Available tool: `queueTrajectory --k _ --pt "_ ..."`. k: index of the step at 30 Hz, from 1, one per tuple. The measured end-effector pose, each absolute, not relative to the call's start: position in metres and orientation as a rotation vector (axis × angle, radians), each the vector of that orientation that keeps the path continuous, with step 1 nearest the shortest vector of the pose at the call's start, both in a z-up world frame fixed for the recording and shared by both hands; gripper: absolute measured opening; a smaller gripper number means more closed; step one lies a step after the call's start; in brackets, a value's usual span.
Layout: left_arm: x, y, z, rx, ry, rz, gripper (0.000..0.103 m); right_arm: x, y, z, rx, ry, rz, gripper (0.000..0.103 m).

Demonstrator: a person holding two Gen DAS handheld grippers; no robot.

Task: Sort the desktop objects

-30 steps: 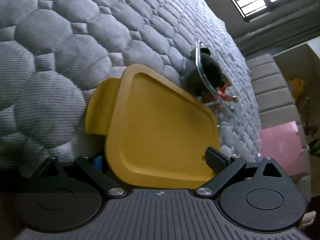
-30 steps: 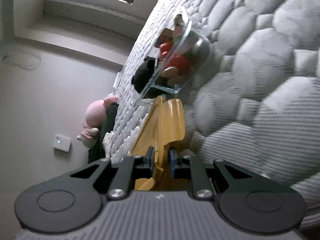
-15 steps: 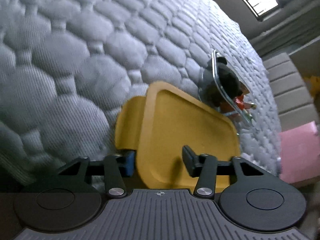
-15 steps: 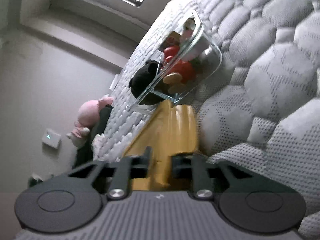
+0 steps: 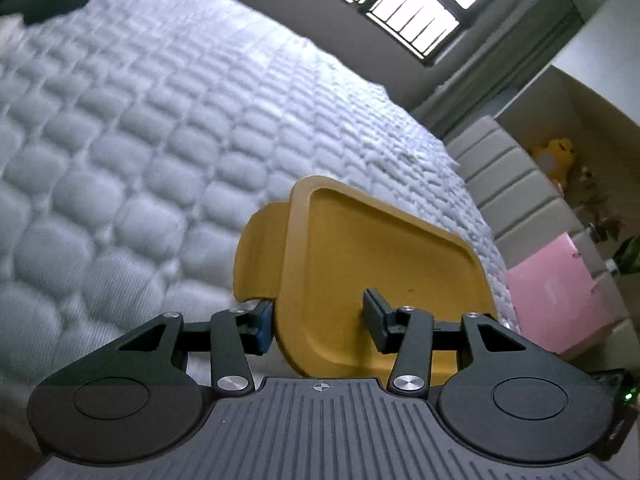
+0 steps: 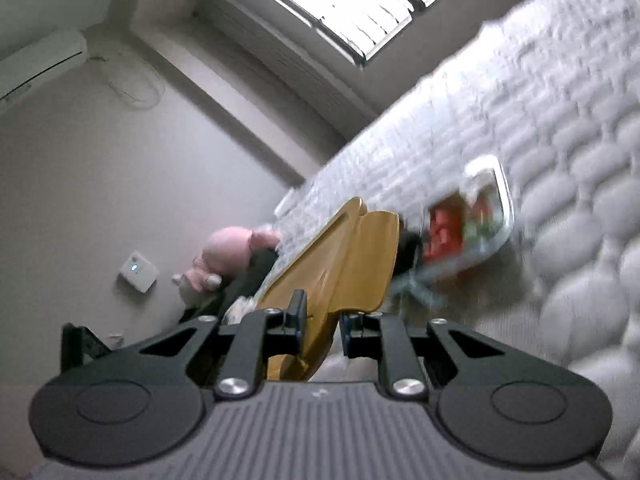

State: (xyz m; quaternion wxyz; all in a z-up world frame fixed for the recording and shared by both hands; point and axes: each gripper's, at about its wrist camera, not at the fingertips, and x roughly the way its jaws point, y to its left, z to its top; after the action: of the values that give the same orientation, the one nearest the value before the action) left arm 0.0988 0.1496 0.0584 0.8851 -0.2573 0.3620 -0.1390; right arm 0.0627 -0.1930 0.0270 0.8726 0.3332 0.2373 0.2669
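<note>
A yellow tray [image 5: 372, 256] is held tilted above the quilted grey mattress [image 5: 132, 152]. My left gripper [image 5: 318, 320] is shut on the tray's near rim, one finger under it and one on its inside. My right gripper [image 6: 322, 326] is shut on the tray's [image 6: 352, 256] other edge, seen edge-on. A clear glass container [image 6: 478, 220] with red toys inside lies on the mattress just beyond the tray in the right wrist view.
A pink box [image 5: 560, 296] and a beige padded headboard [image 5: 508, 176] stand at the right. A pink plush toy [image 6: 232, 256] lies at the mattress's far side by the wall. A window [image 5: 400, 4] is behind.
Both grippers have lifted the tray up off the mattress and tipped the views upward. The glass container has left the left view and sits further from the tray in the right view.
</note>
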Motion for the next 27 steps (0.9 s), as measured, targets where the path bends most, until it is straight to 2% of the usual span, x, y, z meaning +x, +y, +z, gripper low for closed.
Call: queueTrajectory --k 8,11,15,18,20,21,24,27 --pt "0.218 0.103 0.053 -0.407 0.814 -0.286 0.057 0.156 -0.224 0.019 0.759 0.525 0.445 0.020" --pt "0.234 0.092 0.034 -0.370 0.874 -0.264 0.054 0.176 -0.233 0.001 0.776 0.583 0.397 0.020" --pt "0.231 0.092 0.021 -0.347 0.874 -0.268 0.061 0.183 -0.239 -0.021 0.774 0.614 0.358 0.023" --pt "0.225 0.101 0.028 -0.354 0.876 -0.253 0.063 0.183 -0.244 -0.031 0.819 0.634 0.351 0.028" --pt "0.215 0.108 0.039 -0.326 0.831 -0.213 0.074 0.180 -0.250 -0.033 0.860 0.642 0.370 0.032" --pt "0.210 0.112 0.045 -0.313 0.806 -0.194 0.081 0.177 -0.255 -0.033 0.881 0.631 0.374 0.035" --pt "0.196 0.122 0.062 -0.329 0.747 -0.177 0.083 0.160 -0.268 -0.027 0.886 0.568 0.312 0.054" --pt "0.195 0.123 0.074 -0.377 0.736 -0.237 0.084 0.143 -0.274 -0.014 0.804 0.462 0.185 0.053"
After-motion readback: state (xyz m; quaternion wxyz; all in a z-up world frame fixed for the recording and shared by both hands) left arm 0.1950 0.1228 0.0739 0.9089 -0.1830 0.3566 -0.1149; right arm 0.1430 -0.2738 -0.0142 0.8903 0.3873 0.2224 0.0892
